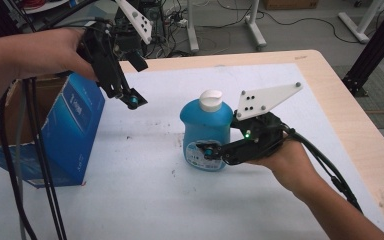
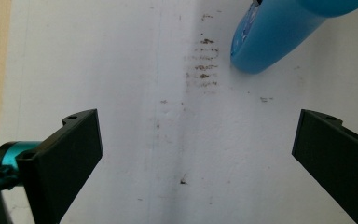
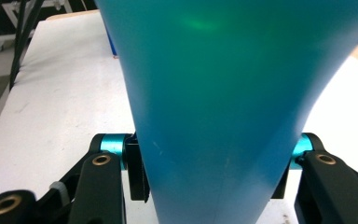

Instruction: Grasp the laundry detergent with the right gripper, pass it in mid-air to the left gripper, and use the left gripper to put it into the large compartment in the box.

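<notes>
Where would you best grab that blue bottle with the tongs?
Around the lower body of the blue bottle, coming in level from the side. It stands upright, and its body narrows enough to fit between the jaws, as the right tongs show; the white cap on top looks rounded and could slip.

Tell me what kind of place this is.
Probably a lab or workshop: black frame legs and loose floor cables surround a wooden table where a hand-held gripper clamps a blue bottle.
</notes>
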`<action>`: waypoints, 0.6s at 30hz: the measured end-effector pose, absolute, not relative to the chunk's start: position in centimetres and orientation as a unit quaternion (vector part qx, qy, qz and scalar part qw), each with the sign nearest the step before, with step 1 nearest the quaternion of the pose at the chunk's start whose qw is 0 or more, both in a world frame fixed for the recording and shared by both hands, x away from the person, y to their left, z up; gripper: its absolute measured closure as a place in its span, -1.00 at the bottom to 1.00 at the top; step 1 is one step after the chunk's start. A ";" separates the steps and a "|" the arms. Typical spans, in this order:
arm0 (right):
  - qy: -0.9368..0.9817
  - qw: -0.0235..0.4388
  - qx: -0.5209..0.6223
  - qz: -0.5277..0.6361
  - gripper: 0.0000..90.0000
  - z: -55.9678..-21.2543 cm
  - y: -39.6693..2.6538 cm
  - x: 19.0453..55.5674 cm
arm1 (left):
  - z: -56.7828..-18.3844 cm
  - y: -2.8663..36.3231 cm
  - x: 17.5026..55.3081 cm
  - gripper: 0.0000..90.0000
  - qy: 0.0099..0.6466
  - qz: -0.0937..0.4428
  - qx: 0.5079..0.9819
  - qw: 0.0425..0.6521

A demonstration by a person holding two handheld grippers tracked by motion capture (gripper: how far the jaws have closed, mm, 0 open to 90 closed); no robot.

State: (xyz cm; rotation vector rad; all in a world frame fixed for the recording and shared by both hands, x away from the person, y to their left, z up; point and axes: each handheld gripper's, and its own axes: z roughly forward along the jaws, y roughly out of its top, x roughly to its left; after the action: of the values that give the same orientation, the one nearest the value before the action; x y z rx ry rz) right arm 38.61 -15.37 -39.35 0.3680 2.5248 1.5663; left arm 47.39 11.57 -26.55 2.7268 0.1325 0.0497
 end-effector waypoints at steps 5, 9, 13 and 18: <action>0.848 0.067 0.115 0.513 0.04 -37.2 -15.6 38.7 | -25.4 10.8 45.9 -0.96 0.042 0.016 0.979 0.201; 0.853 0.061 0.106 0.507 0.04 -36.0 -15.8 38.8 | -24.7 10.2 44.8 -0.96 0.034 0.011 0.979 0.200; 0.858 0.056 0.093 0.503 0.04 -35.0 -15.9 38.9 | -24.1 9.5 43.6 -0.96 0.029 0.011 0.980 0.199; 0.861 0.048 0.083 0.499 0.04 -33.9 -16.1 39.2 | -23.4 9.0 42.7 -0.96 0.031 0.007 0.979 0.202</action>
State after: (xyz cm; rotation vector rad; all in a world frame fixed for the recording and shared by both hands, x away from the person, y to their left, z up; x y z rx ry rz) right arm 39.21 -16.08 -33.94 0.2522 2.6262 1.5217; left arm 42.74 9.00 -23.39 2.7335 0.0854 0.0193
